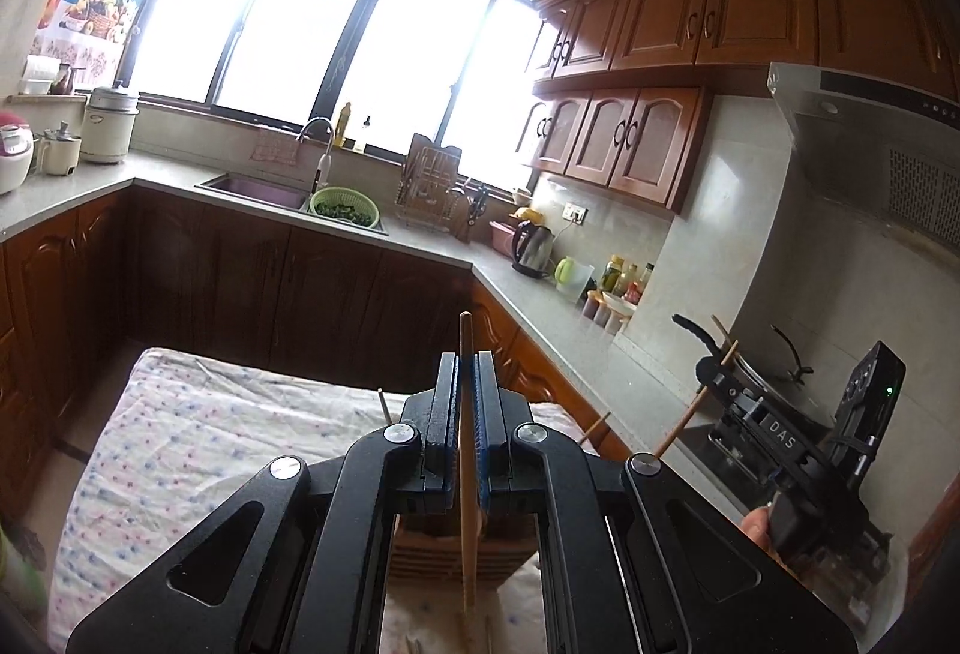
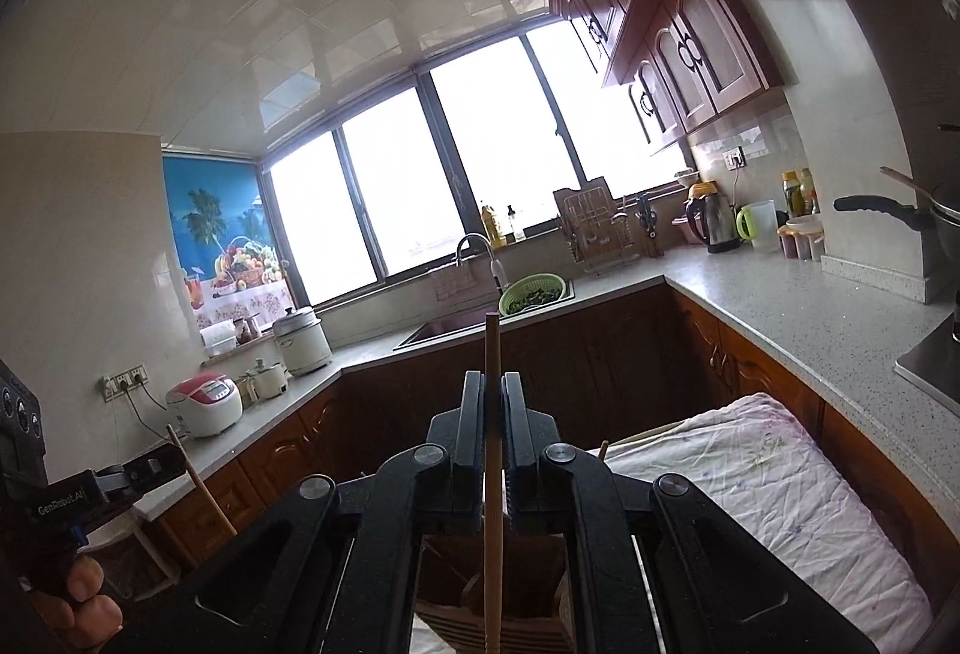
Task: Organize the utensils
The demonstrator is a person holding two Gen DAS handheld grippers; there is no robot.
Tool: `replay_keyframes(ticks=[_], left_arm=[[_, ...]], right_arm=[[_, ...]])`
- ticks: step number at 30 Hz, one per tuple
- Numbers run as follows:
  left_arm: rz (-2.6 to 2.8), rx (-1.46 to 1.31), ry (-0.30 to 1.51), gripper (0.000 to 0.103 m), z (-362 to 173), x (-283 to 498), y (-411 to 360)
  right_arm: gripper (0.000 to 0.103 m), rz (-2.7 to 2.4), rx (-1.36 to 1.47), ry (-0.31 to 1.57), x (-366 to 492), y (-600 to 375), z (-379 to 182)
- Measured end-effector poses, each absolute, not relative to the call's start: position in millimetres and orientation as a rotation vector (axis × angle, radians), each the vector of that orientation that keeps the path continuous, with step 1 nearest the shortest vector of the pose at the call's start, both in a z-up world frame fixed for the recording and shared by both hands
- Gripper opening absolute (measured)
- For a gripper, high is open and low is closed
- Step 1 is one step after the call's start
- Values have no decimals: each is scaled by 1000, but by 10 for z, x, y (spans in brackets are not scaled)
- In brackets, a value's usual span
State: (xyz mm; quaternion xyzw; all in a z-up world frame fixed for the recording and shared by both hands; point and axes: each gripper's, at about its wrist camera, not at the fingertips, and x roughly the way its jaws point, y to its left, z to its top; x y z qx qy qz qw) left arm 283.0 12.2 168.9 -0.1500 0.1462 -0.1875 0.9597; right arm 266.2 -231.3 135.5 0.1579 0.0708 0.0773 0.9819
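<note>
My left gripper is shut on a wooden chopstick, held upright above a slatted wooden utensil holder on the cloth-covered table. My right gripper is shut on another wooden chopstick, upright over the same holder. Each gripper shows in the other's view: the right one with its chopstick, the left one with its chopstick. Other stick ends rise from the holder.
A grey L-shaped counter carries a sink, green colander, dish rack, kettle, jars and rice cookers. A pan sits on the stove under the range hood.
</note>
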Motion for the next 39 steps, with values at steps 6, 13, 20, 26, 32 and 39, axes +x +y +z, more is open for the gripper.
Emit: replay_keyframes(ticks=[6,13,20,26,32,39], left_arm=[[-312,-317,241,3,1698,3174,45],[-246,-358,264,3,1295,3517,2],[-216,-364,339,3,860,3710,-86],[-228,-328,410,4,696,3797,-193],[-232,-311,425,4,710,3798,-206],[-241,-310,445,4,725,3803,-212]], right_arm=[[5,118,361,101,2920,-2449,1324],[5,72,374,126,3095,-2440,892],[5,46,418,190,3255,-2476,465],[5,65,419,274,3360,-2459,323],[5,78,409,318,3391,-2448,360],[10,91,418,354,3415,-2449,358]])
